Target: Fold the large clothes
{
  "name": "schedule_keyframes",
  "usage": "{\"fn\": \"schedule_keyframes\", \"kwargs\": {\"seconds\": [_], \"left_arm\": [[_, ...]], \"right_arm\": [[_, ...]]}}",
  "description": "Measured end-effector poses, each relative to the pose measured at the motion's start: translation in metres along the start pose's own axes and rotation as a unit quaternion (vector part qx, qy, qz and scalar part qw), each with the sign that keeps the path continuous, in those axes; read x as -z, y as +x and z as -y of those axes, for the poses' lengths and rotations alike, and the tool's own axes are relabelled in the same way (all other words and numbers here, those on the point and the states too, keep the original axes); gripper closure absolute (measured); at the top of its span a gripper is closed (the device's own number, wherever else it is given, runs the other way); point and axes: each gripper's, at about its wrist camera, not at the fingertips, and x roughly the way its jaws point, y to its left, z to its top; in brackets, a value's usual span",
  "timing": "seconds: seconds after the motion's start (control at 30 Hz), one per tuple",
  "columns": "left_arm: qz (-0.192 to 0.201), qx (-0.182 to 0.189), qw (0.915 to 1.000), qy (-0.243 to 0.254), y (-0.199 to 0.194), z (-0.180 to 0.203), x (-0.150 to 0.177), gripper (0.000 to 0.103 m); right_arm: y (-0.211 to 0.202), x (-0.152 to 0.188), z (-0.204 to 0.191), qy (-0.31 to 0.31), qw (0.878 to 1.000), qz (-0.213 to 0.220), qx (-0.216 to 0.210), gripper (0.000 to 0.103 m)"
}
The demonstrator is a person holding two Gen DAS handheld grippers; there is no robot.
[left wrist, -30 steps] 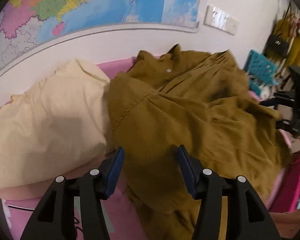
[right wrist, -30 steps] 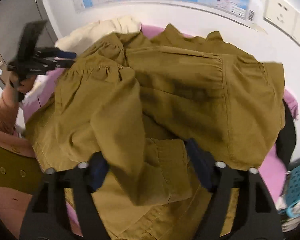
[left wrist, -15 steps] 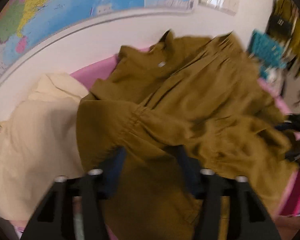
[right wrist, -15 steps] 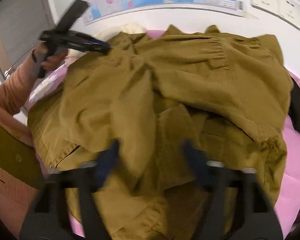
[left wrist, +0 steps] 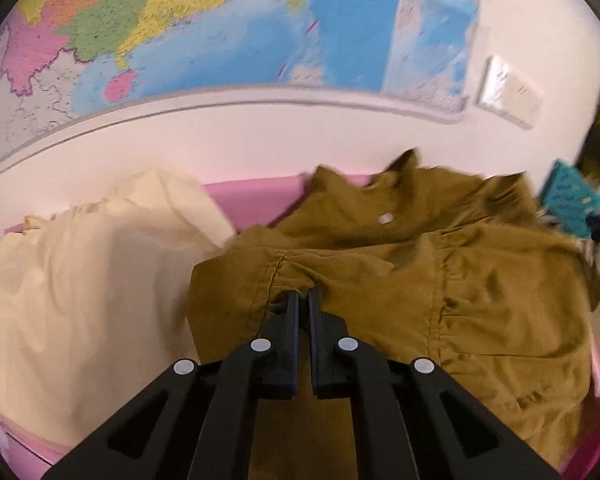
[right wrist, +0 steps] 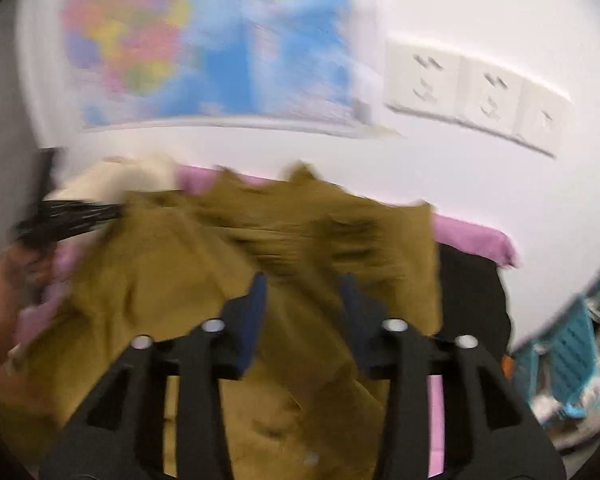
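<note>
While the left gripper (left wrist: 303,300) pinches a fold, the olive garment (left wrist: 480,292) lies crumpled on the pink surface (left wrist: 252,200).
Its jaws are nearly closed on a seam, probably to lift that side; the right gripper (right wrist: 302,286) hovers wide open, holding nothing.

An olive-brown garment (left wrist: 480,280) lies rumpled and spread over the pink surface, collar end toward the wall, a small white label showing near the neck. One seamed fold of it is bunched up at its near left edge. Beside it, touching, lies a crumpled cream garment (left wrist: 80,280).
</note>
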Motion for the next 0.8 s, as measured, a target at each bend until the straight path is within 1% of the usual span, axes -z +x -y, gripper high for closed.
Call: {"fn": "schedule_keyframes", "kwargs": {"seconds": [0.07, 0.1, 0.13, 0.17, 0.2, 0.27, 0.33, 0.4, 0.47, 0.5, 0.57, 0.6, 0.67, 0.73, 0.8], "left_arm": [[-0.012, -0.008, 0.9999, -0.006, 0.014, -0.003, 0.005, 0.099], [-0.011, -0.011, 0.9999, -0.006, 0.016, -0.004, 0.006, 0.099], [-0.008, -0.013, 0.9999, -0.006, 0.016, -0.005, 0.007, 0.098], [-0.005, -0.011, 0.9999, -0.007, 0.016, -0.006, 0.008, 0.098], [-0.003, -0.01, 0.9999, -0.005, 0.016, -0.006, 0.009, 0.097], [0.002, -0.014, 0.9999, 0.003, 0.015, -0.004, 0.011, 0.097], [0.005, -0.014, 0.9999, 0.007, 0.015, -0.003, 0.012, 0.096], [0.005, -0.014, 0.9998, 0.009, 0.015, -0.002, 0.014, 0.095], [0.007, -0.014, 0.9999, 0.007, 0.017, -0.001, 0.017, 0.092], [0.007, -0.013, 0.9999, 0.006, 0.014, -0.003, 0.019, 0.09], [0.008, -0.009, 0.9999, 0.0, 0.015, -0.003, 0.02, 0.086], [0.009, -0.009, 0.9999, 0.0, 0.015, -0.002, 0.02, 0.086], [0.011, -0.01, 0.9999, -0.001, 0.014, -0.002, 0.021, 0.085], [0.014, -0.01, 0.9998, -0.004, 0.014, -0.002, 0.021, 0.084], [0.018, -0.009, 0.9998, -0.008, 0.014, -0.002, 0.022, 0.084]], "right_arm": [[0.025, 0.006, 0.01, 0.025, 0.999, -0.024, -0.017, 0.041], [0.029, 0.012, 0.014, 0.033, 0.999, -0.025, -0.02, 0.04], [0.032, 0.018, 0.016, 0.036, 0.999, -0.026, -0.02, 0.031], [0.03, 0.026, 0.018, 0.036, 0.999, -0.02, -0.013, 0.026], [0.026, 0.035, 0.021, 0.04, 0.999, -0.012, -0.016, 0.018], [0.026, 0.053, 0.027, 0.056, 0.998, -0.016, -0.04, 0.02], [0.026, 0.071, 0.033, 0.068, 0.997, -0.029, -0.032, 0.02], [0.034, 0.09, 0.038, 0.08, 0.995, -0.051, -0.023, 0.02], [0.043, 0.102, 0.04, 0.093, 0.994, -0.061, -0.017, 0.035], [0.044, 0.105, 0.039, 0.09, 0.994, -0.062, -0.011, 0.052], [0.041, 0.104, 0.035, 0.081, 0.995, -0.056, -0.002, 0.069], [0.036, 0.101, 0.032, 0.071, 0.996, -0.047, 0.002, 0.085], [0.019, 0.09, 0.021, 0.041, 0.999, -0.018, 0.023, 0.087], [0.005, 0.078, 0.015, 0.019, 0.999, 0.012, 0.037, 0.09], [-0.008, 0.061, 0.013, 0.013, 0.996, 0.055, 0.065, 0.091]]}}
